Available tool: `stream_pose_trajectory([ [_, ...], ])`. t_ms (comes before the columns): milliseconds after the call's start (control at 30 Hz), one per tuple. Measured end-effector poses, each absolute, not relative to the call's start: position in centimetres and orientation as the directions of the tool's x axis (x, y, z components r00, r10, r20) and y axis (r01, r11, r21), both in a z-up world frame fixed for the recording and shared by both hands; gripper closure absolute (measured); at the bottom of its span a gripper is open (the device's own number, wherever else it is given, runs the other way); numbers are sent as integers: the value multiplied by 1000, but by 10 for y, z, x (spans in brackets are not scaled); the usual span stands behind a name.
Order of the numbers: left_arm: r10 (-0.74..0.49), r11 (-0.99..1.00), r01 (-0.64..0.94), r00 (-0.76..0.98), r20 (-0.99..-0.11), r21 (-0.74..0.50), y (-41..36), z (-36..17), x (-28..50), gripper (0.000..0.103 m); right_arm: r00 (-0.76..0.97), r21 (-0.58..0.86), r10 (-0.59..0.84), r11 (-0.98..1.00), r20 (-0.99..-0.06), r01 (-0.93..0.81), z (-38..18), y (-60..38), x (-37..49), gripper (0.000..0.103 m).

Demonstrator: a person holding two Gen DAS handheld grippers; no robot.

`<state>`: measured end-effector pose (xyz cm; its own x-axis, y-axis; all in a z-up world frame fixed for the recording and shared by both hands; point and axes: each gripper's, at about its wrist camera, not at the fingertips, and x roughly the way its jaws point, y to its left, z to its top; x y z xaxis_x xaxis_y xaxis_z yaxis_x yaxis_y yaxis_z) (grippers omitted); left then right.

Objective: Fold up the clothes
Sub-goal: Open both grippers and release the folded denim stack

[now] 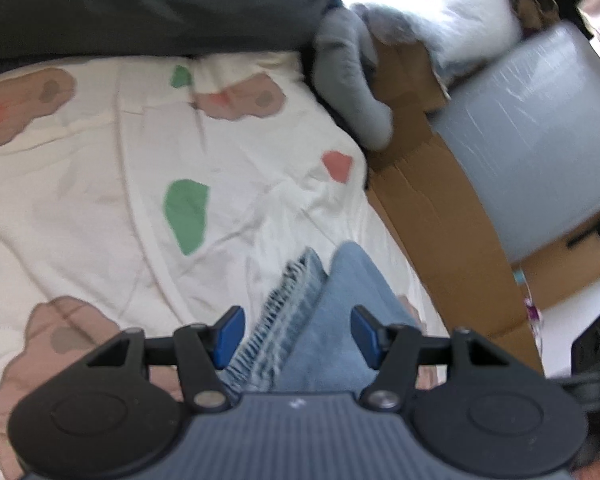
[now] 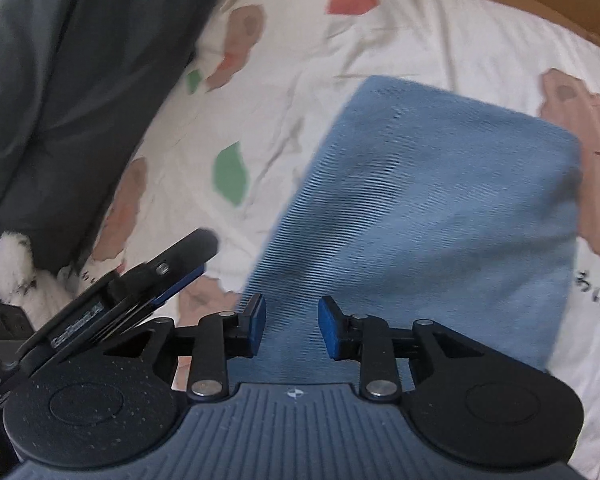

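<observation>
Nearest in the left wrist view, the left gripper (image 1: 298,336) was seen with its blue rubber pads parted fairly wide, and a bunched edge of the jeans (image 1: 320,320) was passed between them; the pads were not seen pressing on the cloth. The denim there was pale blue, with a puckered, stitched hem running along its left side.

In the right wrist view, the right gripper (image 2: 292,328) was held over the same jeans (image 2: 432,208), its jaws set narrowly apart with the denim lying beneath the gap, no pad being closed on it. There the garment was shown as a folded, roughly rectangular slab of twilled blue fabric, laid flat on the bedsheet (image 2: 440,36). Part of the other tool's black finger was seen at the lower left.

The bedsheet (image 1: 100,184) was a creased, cream cotton printed with green, coral and brownish blobs. Beyond it, a dark grey quilted blanket (image 1: 140,4) was spread along the far edge. To the right, a brown cardboard box (image 1: 440,216), a grey plush toy (image 1: 348,80) and a smooth grey plastic bin (image 1: 540,140) were made out, somewhat blurred.
</observation>
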<state>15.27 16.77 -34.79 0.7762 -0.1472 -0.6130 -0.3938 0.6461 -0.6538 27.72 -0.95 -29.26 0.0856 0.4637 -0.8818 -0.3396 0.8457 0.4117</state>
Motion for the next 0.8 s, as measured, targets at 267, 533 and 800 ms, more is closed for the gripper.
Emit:
stream_pose_trajectory([
  [267,-246,746,-283,723,-645,-603,143,-356,189,42,180,356,407,898,-895,-258,-301,-52,295,64],
  [533,-300,821,-196,650,-698,-536,131,-362,215,42,208,314,400,883,-892,-349,-304,-86,303,54],
  [800,-324,848,-149,616,-718,-509,138,-360,232,47,246,367,423,898,-872,-244,-327,-137,309,54],
])
